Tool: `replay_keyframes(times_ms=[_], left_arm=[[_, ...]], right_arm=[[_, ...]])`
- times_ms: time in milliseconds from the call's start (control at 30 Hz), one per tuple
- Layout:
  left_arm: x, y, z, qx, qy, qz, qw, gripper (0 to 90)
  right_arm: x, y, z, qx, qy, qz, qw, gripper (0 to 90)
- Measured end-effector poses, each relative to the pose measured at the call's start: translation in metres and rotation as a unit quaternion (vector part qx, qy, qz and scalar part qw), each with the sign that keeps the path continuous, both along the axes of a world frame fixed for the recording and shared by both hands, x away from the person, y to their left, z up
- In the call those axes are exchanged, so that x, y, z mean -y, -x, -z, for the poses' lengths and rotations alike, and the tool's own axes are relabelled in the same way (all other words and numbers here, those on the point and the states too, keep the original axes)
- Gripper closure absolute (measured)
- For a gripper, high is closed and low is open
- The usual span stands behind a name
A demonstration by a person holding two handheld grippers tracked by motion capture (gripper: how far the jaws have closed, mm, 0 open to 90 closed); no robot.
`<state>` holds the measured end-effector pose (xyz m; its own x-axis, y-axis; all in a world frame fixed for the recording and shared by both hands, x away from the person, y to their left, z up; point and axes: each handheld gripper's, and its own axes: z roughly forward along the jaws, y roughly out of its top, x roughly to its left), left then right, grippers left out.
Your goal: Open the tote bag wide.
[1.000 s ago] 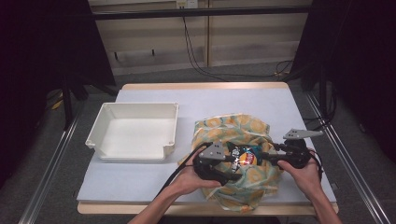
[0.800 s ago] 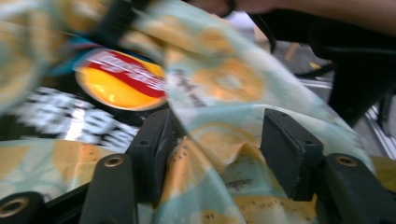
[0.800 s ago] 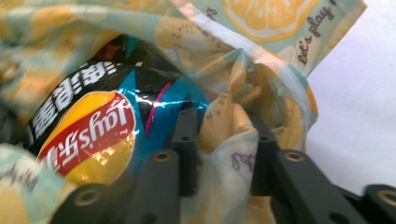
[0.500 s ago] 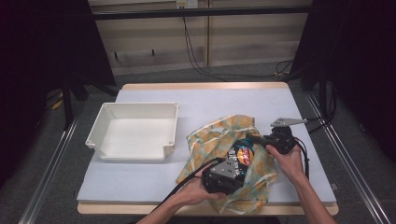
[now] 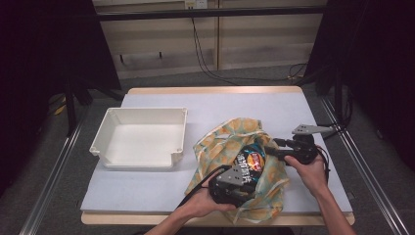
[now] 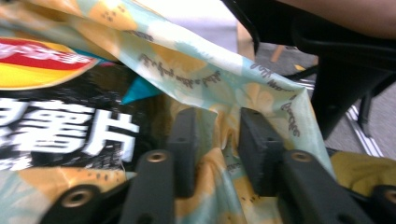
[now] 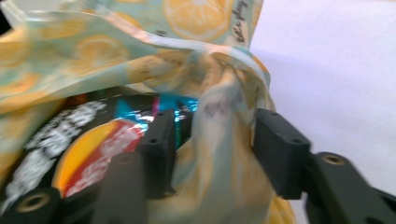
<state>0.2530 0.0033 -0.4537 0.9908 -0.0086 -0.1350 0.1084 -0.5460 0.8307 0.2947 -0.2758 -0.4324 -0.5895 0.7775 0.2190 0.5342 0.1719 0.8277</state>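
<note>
Pale blue-grey table (image 5: 147,188) with a wooden edge, dark curtains either side, cables trailing along the floor behind.

Starting at the jaws: in the left gripper view the left gripper (image 6: 215,140) has its two black jaws a little apart with a fold of the orange-print bag (image 6: 219,84) bunched between them, so it's pinching the fabric. In the right gripper view the right gripper (image 7: 215,144) has a thick twist of the same bag (image 7: 219,116) between its jaws (jaws wider apart, and I can't tell whether both pads actually press on it).

Just inside the cloth sits one chip packet (image 5: 249,160), black with a red-and-yellow logo and white lettering; it's at the mouth of the bag (image 5: 230,142) between the two grippers.

From the high view, the left gripper (image 5: 232,183) is at the bag's near edge and the right gripper (image 5: 286,149) at its right side, one hand on each.

Further left, well apart from the bag, is one white tray (image 5: 98,142), nothing in it.
</note>
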Motion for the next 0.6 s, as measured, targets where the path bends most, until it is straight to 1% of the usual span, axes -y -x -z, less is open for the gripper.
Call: replay_keyframes(times_ms=[33,67,100,133,167,200,233,267,300,333,367,400,433,467,500,533,567,600], left_arm=[[-0.002,0.0,-0.002,0.003,0.0,-0.004,1.0,59.3],[-0.004,-0.001,-0.005,0.0,0.003,-0.01,0.9999,59.3],[-0.007,-0.002,-0.007,-0.005,0.01,-0.018,0.9998,56.9],[-0.009,-0.003,-0.01,-0.001,0.013,-0.025,0.9996,53.7],[-0.016,-0.007,-0.016,-0.006,0.027,-0.038,0.9989,53.5],[-0.016,-0.007,-0.016,-0.006,0.027,-0.038,0.9989,53.5],[-0.02,-0.009,-0.02,-0.007,0.032,-0.043,0.9985,53.7],[-0.023,-0.011,-0.023,-0.004,0.038,-0.048,0.9981,53.7],[-0.026,-0.013,-0.027,0.0,0.045,-0.054,0.9975,55.5],[-0.029,-0.016,-0.031,-0.001,0.05,-0.056,0.9972,57.9],[-0.03,-0.018,-0.034,-0.001,0.059,-0.061,0.9964,63.0],[-0.03,-0.02,-0.038,0.002,0.063,-0.068,0.9957,64.2],[-0.029,-0.023,-0.04,0.003,0.068,-0.067,0.9954,65.2],[-0.021,-0.027,-0.044,0.004,0.066,-0.069,0.9954,65.8],[-0.021,-0.027,-0.044,0.004,0.066,-0.069,0.9954,65.9],[-0.016,-0.03,-0.044,0.005,0.063,-0.069,0.9956,65.9],[-0.009,-0.032,-0.044,0.002,0.06,-0.064,0.9961,65.7],[-0.003,-0.034,-0.043,0.003,0.053,-0.06,0.9967,64.3]], right_arm=[[0.001,0.005,-0.004,0.0,-0.004,-0.001,1.0,37.8],[0.001,0.005,-0.004,0.0,-0.004,-0.001,1.0,37.8],[0.0,0.011,-0.007,0.003,-0.005,-0.004,1.0,36.4],[-0.002,0.022,-0.014,0.01,0.001,-0.009,0.9999,33.4],[-0.004,0.028,-0.016,0.01,-0.001,-0.014,0.9999,32.4],[-0.006,0.033,-0.017,0.009,0.0,-0.017,0.9998,31.3],[-0.008,0.036,-0.018,0.009,0.001,-0.019,0.9998,30.7],[-0.008,0.036,-0.018,0.009,0.001,-0.019,0.9998,30.7],[-0.009,0.04,-0.018,0.006,0.0,-0.021,0.9998,29.9],[-0.012,0.042,-0.018,0.007,0.0,-0.027,0.9996,29.0],[-0.017,0.044,-0.017,0.001,0.011,-0.027,0.9996,27.9],[-0.019,0.044,-0.016,-0.001,0.01,-0.027,0.9996,26.9],[-0.02,0.043,-0.015,0.0,0.011,-0.027,0.9996,26.4],[-0.022,0.042,-0.013,-0.001,0.013,-0.024,0.9996,26.4],[-0.022,0.042,-0.013,-0.001,0.013,-0.024,0.9996,26.4],[-0.024,0.041,-0.011,-0.004,0.021,-0.021,0.9996,26.2],[-0.026,0.04,-0.008,-0.006,0.032,-0.02,0.9993,26.2],[-0.028,0.038,-0.002,-0.014,0.041,-0.021,0.9988,27.8]])
